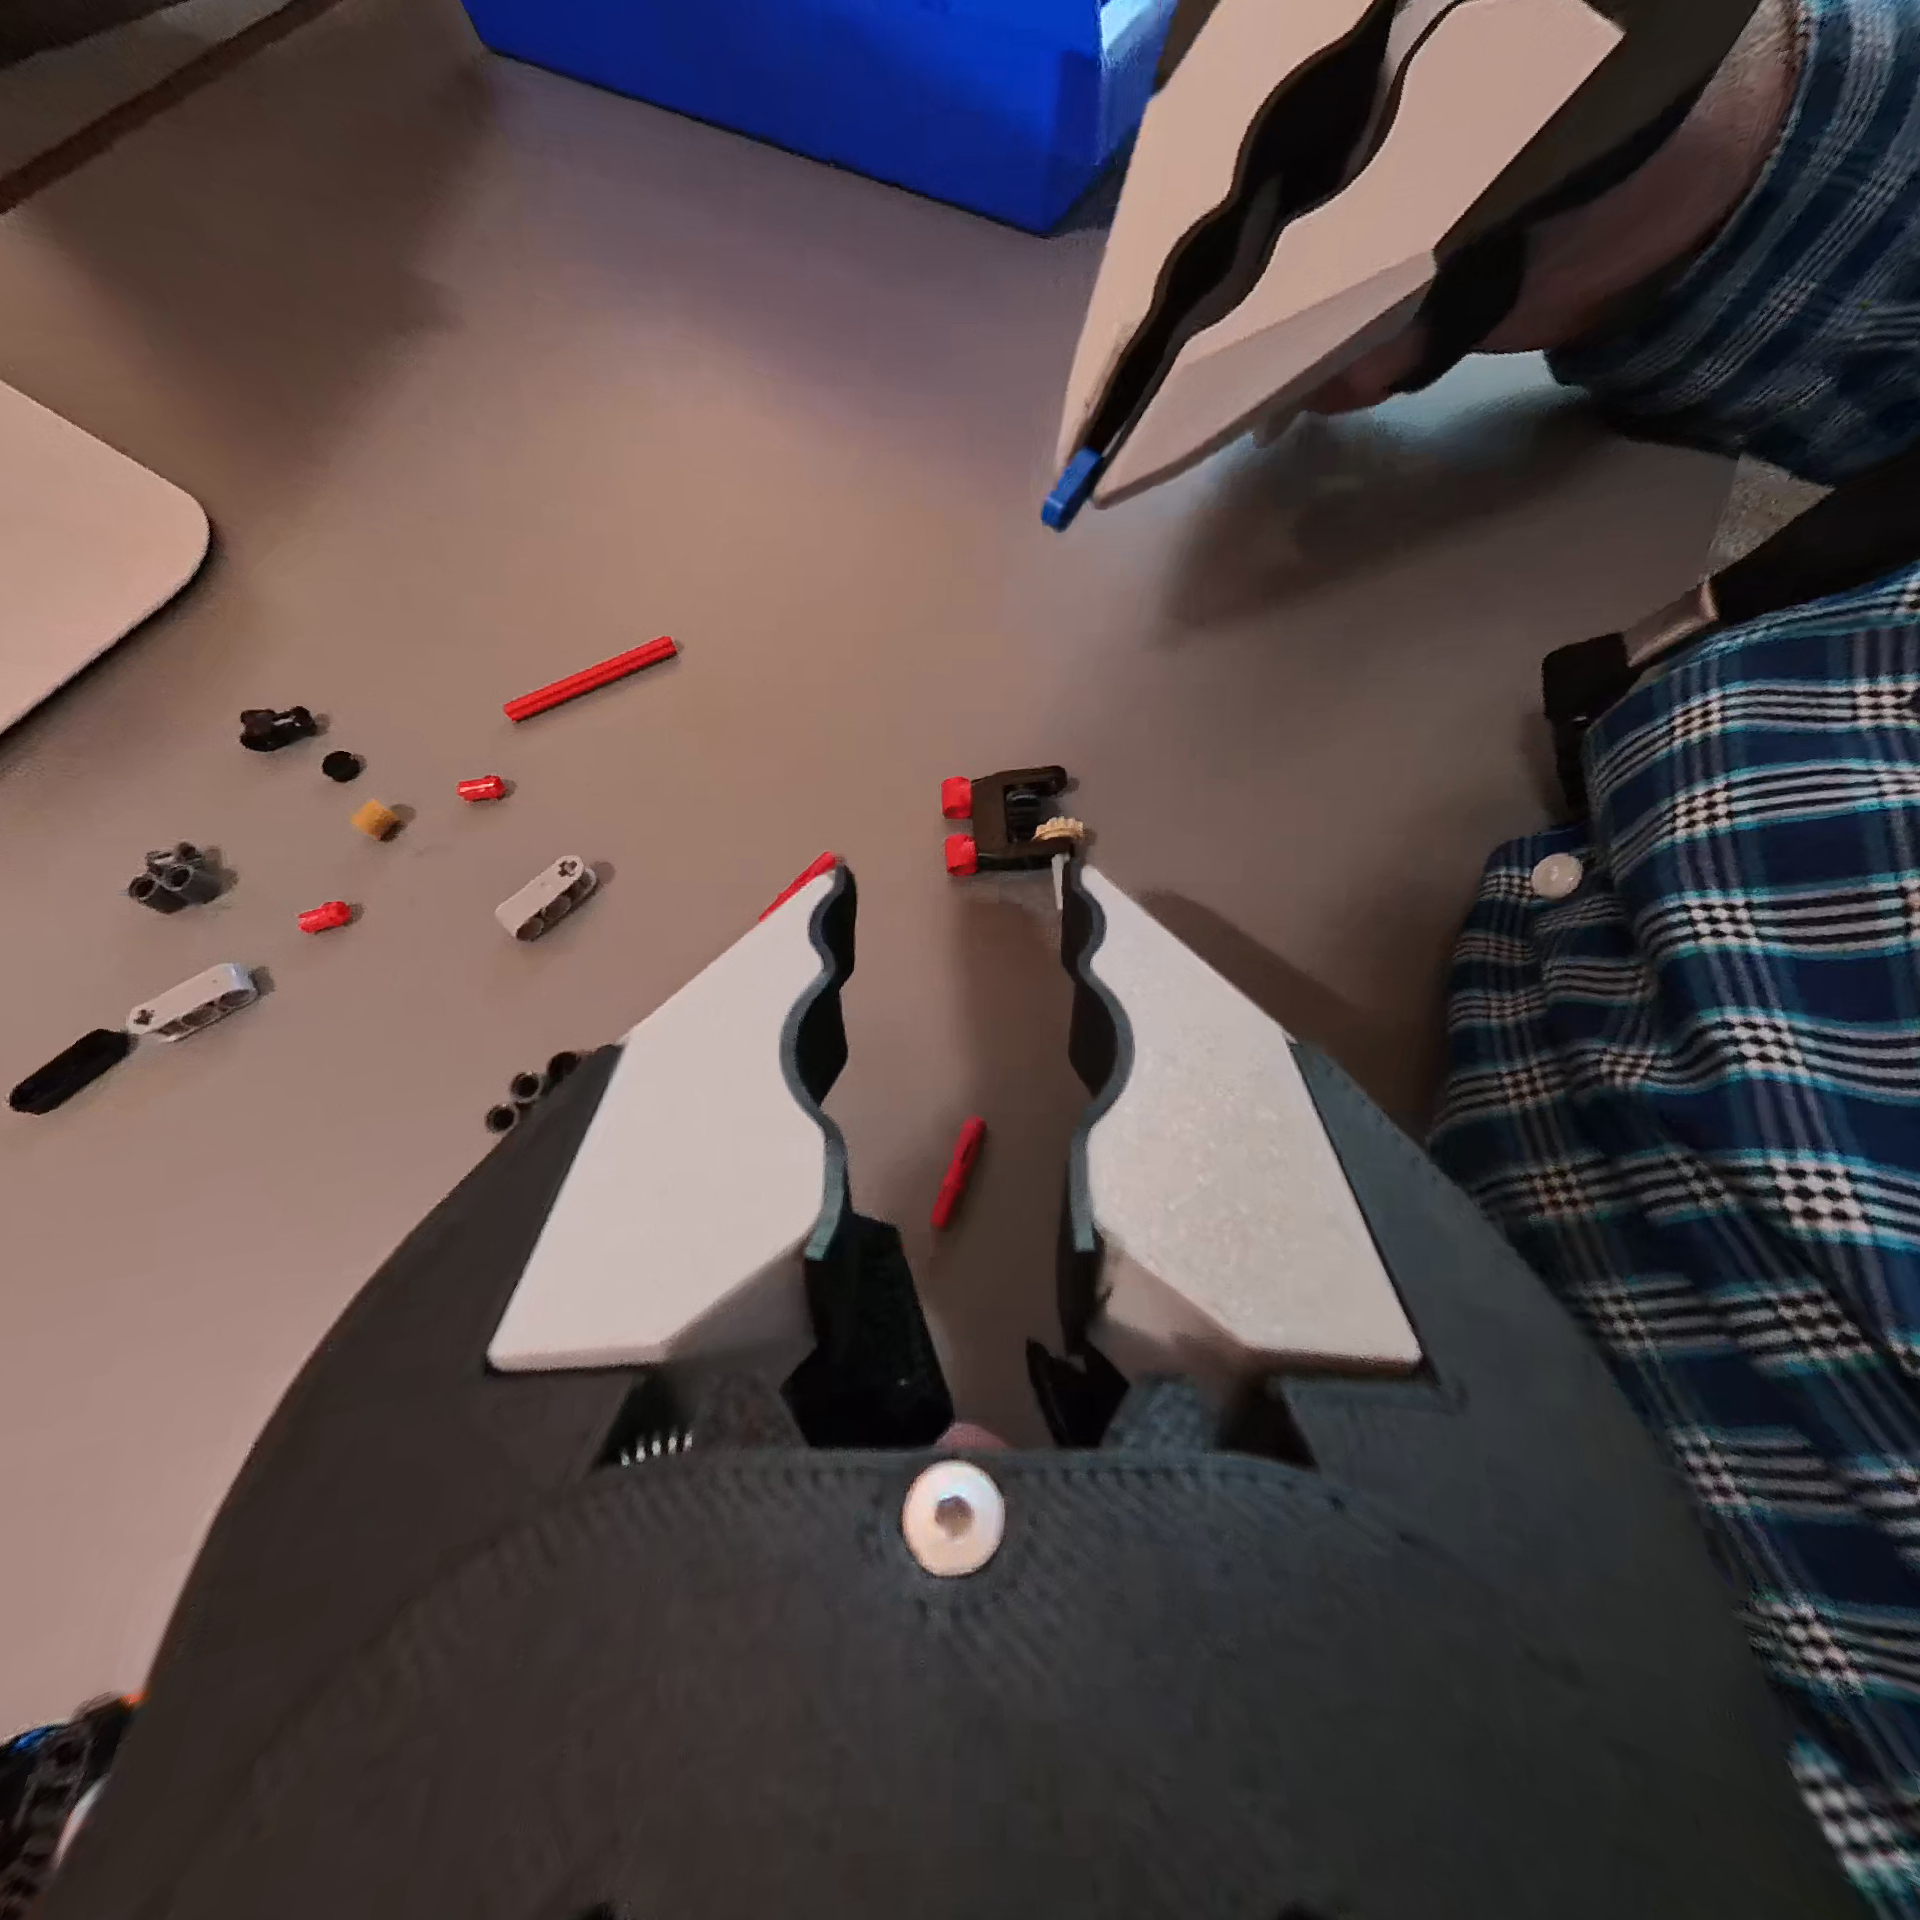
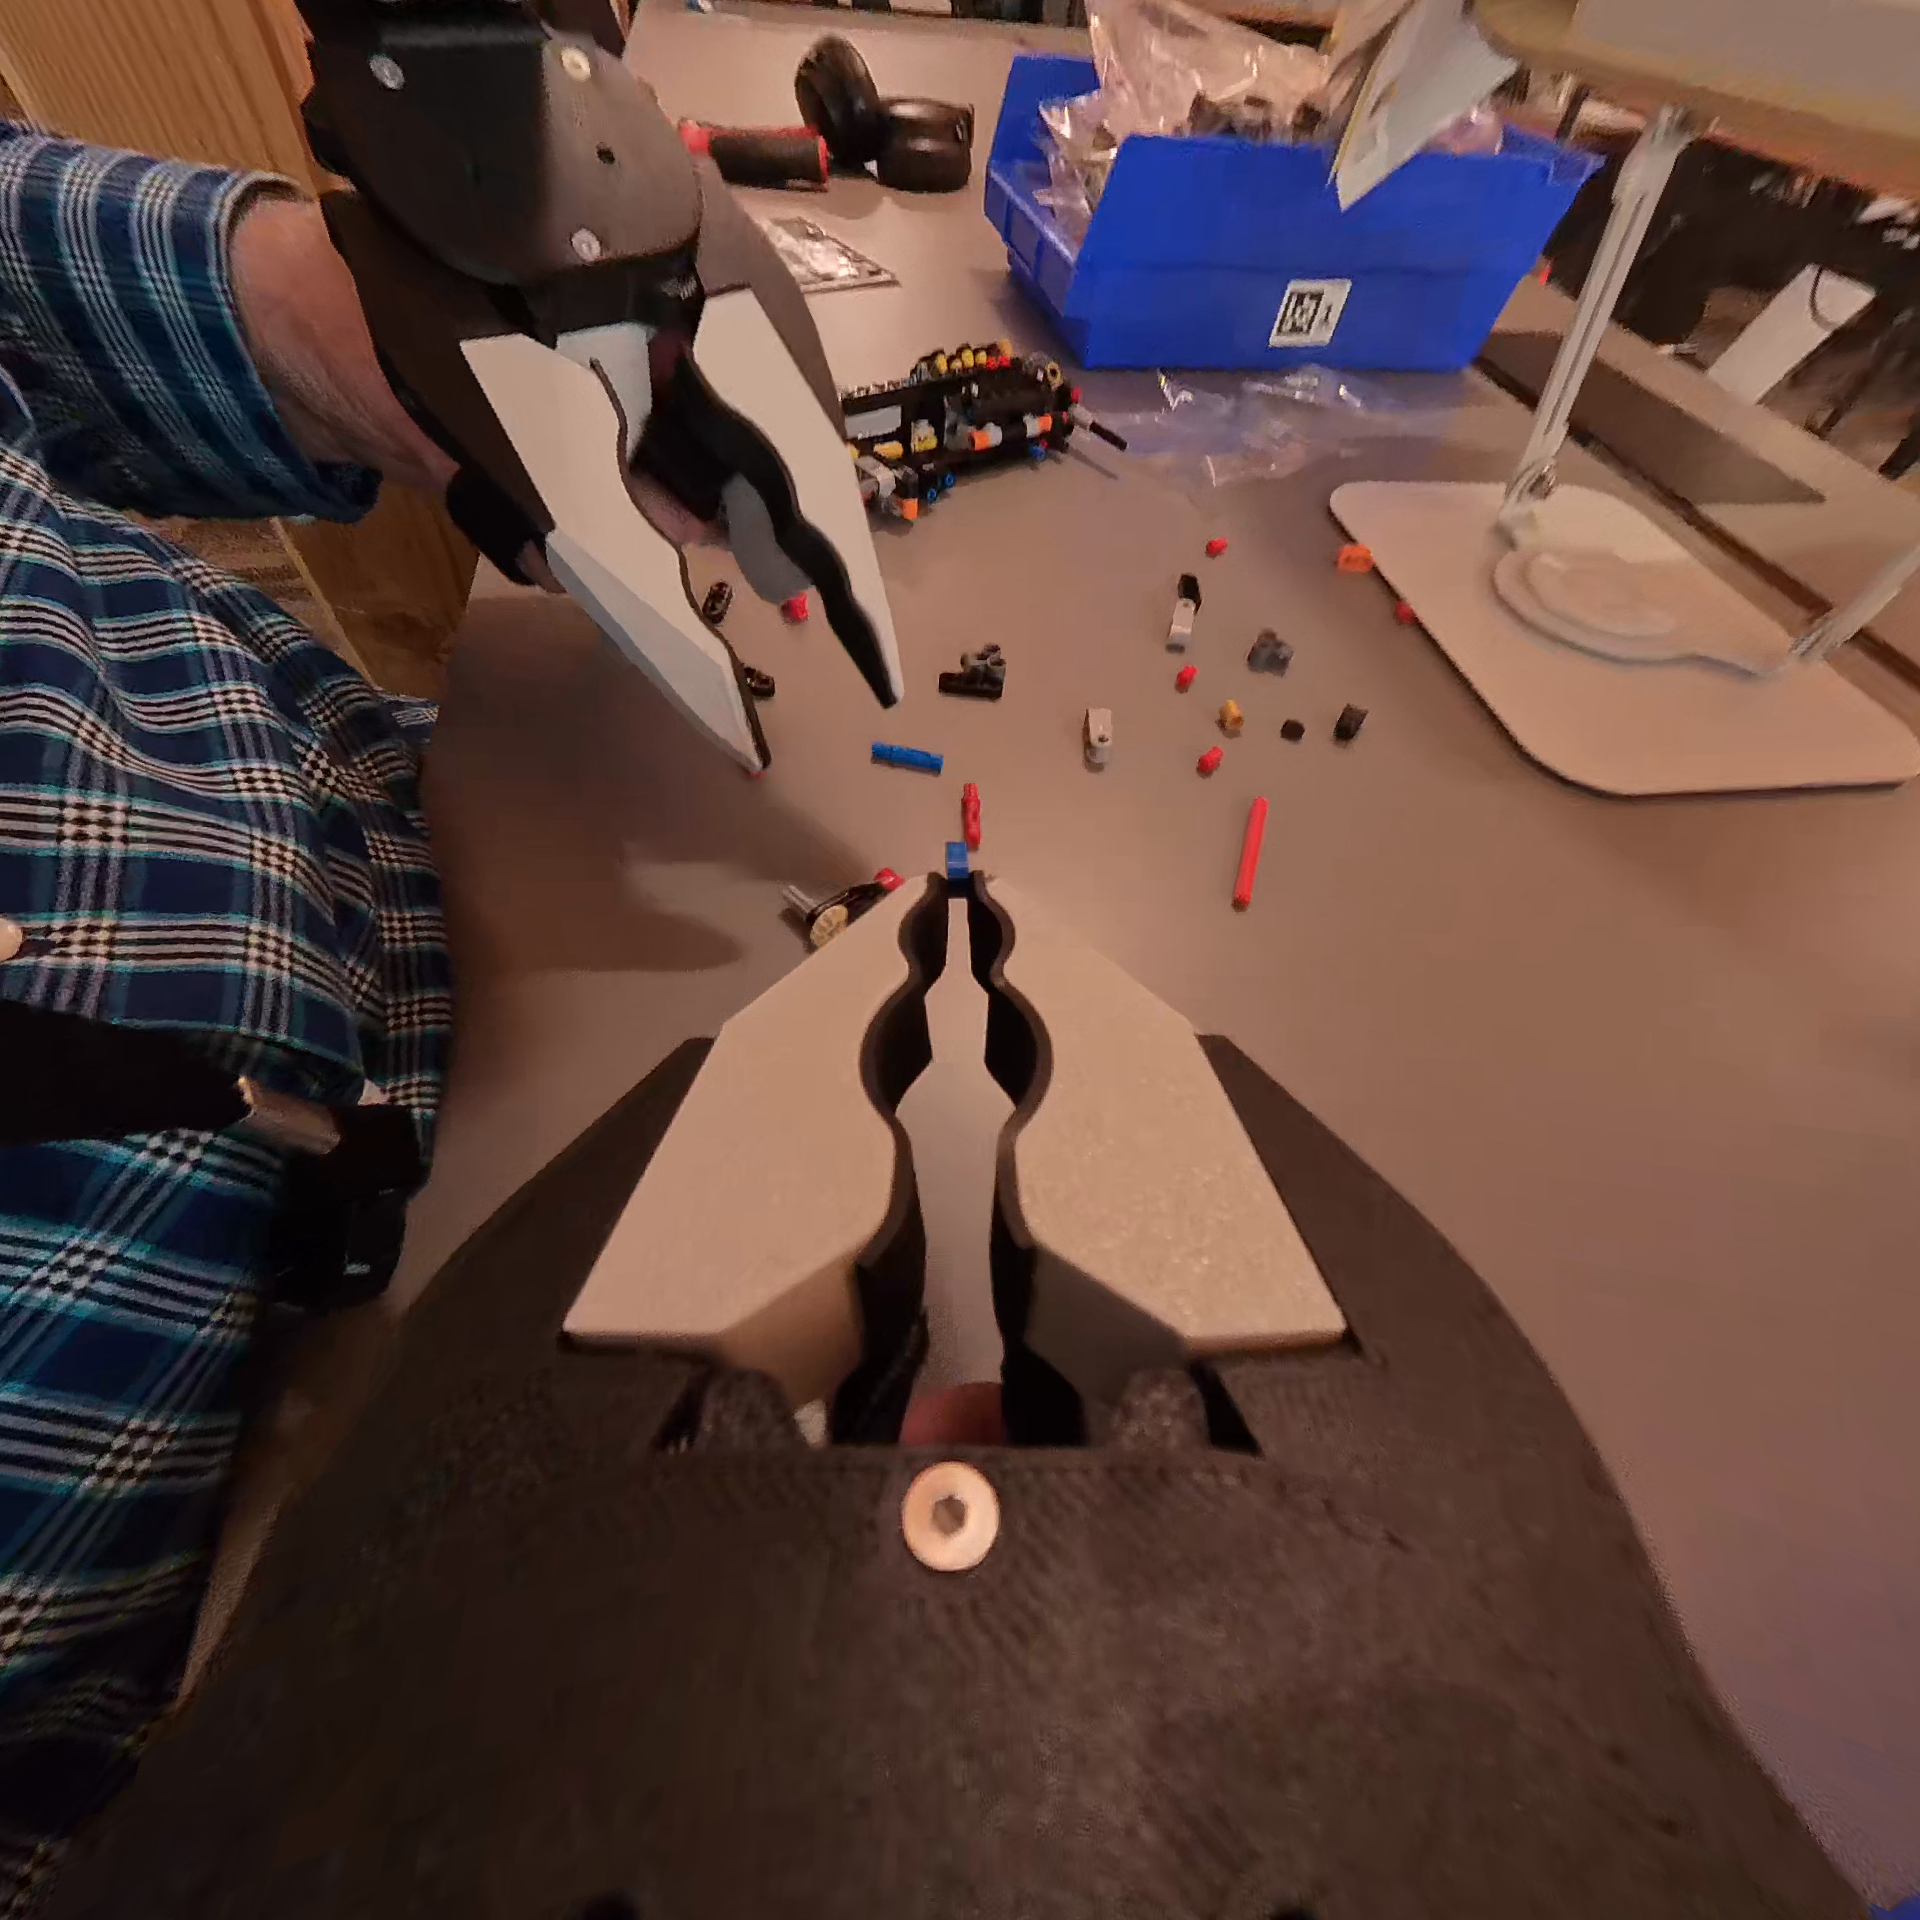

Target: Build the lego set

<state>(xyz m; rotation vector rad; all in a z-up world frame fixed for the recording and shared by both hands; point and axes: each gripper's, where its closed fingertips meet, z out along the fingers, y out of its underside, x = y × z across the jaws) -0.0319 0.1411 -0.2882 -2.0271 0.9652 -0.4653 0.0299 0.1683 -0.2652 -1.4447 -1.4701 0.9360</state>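
My right gripper point(image 2: 958, 883) is shut on a small blue pin point(image 2: 956, 860), held above the grey table. It also shows in the left wrist view point(image 1: 1086, 468), with the blue pin point(image 1: 1068, 490) sticking out of its tips. My left gripper point(image 1: 961, 883) is open and empty, low over the table. Just beyond its tips lies a small black sub-assembly point(image 1: 1006, 821) with two red pins and a tan gear; it also shows in the right wrist view point(image 2: 842, 906). In the right wrist view the left gripper point(image 2: 821, 727) hangs open at the upper left.
Loose pieces lie scattered: a long red axle point(image 1: 589, 677), grey beams point(image 1: 545, 899), red pins point(image 1: 480, 788), a blue pin point(image 2: 906, 756). A part-built black chassis point(image 2: 956, 426), a blue bin point(image 2: 1247, 260) and a white stand base point(image 2: 1621, 665) stand farther off. A person in plaid sits alongside point(image 1: 1714, 935). One gripper's finger ends stand about 8 cm off the other's.
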